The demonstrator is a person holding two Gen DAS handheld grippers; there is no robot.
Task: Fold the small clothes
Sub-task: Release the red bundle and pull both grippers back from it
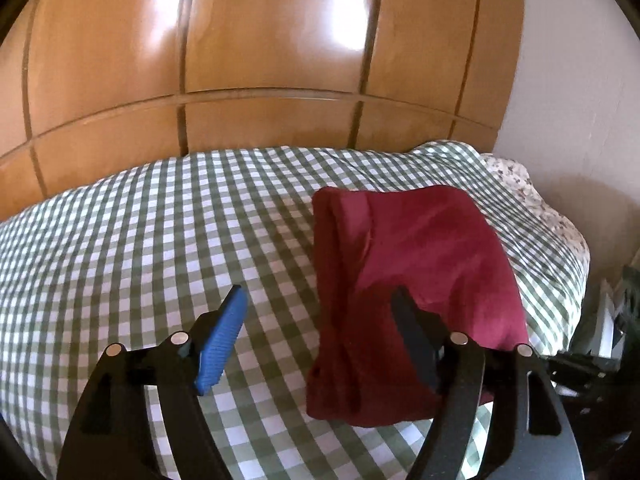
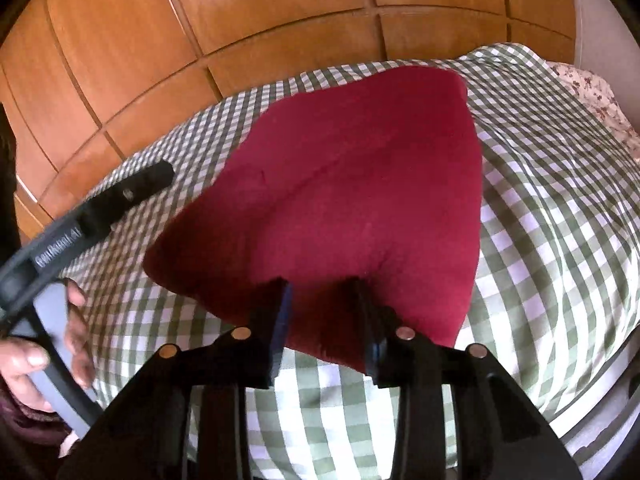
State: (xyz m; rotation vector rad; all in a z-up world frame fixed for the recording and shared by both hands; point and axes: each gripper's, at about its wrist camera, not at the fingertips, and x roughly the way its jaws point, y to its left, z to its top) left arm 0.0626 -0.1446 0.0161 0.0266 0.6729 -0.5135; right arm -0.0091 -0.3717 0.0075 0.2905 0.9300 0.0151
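A dark red garment lies folded on the green checked bedcover. My left gripper stands wide open over the garment's left edge. Its blue pad hangs above bare cover, its dark finger above the cloth, and neither presses on anything. In the right wrist view my right gripper is shut on the near edge of the red garment. Cloth fills the narrow gap between the fingers and hangs a little below them. The left gripper shows at the left, held by a hand.
Glossy wooden wardrobe doors rise behind the bed. A flowered pillow lies at the bed's right end by a white wall. Dark objects stand past the bed's right edge. Bare checked cover spreads right of the garment.
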